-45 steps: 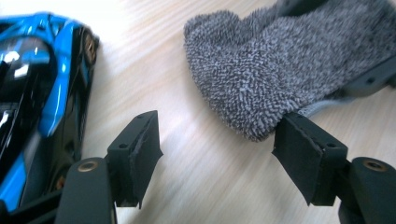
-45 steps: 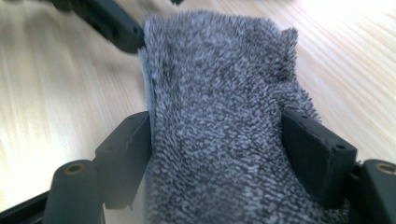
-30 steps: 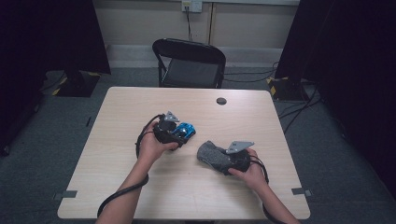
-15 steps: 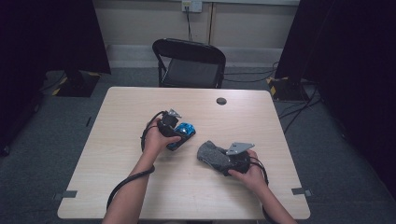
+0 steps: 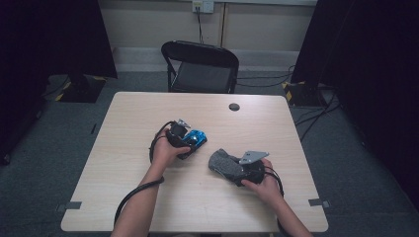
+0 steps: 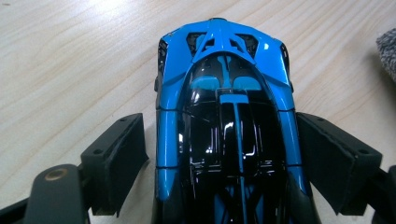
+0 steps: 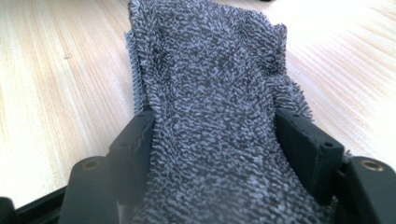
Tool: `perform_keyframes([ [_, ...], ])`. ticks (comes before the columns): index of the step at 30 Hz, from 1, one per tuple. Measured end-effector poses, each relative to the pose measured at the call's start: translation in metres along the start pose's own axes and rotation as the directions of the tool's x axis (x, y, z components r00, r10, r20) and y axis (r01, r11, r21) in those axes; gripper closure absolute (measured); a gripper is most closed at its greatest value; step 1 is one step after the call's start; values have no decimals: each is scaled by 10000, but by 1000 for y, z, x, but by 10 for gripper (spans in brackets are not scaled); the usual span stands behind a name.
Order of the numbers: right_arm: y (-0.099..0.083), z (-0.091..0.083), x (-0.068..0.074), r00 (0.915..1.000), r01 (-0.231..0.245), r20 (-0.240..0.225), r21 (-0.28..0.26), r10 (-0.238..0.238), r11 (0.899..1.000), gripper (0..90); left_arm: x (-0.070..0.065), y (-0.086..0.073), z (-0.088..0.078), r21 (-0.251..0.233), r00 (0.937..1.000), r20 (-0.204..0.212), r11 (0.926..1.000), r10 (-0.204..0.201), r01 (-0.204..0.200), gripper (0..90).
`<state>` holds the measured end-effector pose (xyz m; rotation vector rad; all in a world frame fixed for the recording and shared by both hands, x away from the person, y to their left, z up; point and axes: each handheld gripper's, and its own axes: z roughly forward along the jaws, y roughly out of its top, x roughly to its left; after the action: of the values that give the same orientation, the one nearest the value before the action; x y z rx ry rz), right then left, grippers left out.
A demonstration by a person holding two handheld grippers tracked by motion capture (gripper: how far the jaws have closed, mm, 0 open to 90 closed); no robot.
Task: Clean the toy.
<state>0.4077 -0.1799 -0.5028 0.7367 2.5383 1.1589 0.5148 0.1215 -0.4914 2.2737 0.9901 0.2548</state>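
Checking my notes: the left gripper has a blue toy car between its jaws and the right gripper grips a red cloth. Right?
Not quite: the cloth in the right gripper is grey, as the right gripper view shows. The blue car does sit between the left gripper's jaws.
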Motion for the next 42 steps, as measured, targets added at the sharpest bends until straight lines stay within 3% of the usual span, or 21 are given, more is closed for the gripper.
perform_keyframes([
  [2, 0, 0, 0, 10000, -4, 0, 1, 4, 10000, 325, -1, 0, 1, 4, 10000, 9, 10000, -85, 85, 180],
  [14, 0, 0, 0, 10000, -4, 15, 1, 4, 10000, 325, -7, 1, 0, 205, 9987, -219, 9987, 464, -459, 251],
  [42, 1, 1, -1, 9999, -125, -47, 25, 125, 9999, 324, -11, 3, -1, 509, 9983, -563, 9987, 121, -92, 259],
])
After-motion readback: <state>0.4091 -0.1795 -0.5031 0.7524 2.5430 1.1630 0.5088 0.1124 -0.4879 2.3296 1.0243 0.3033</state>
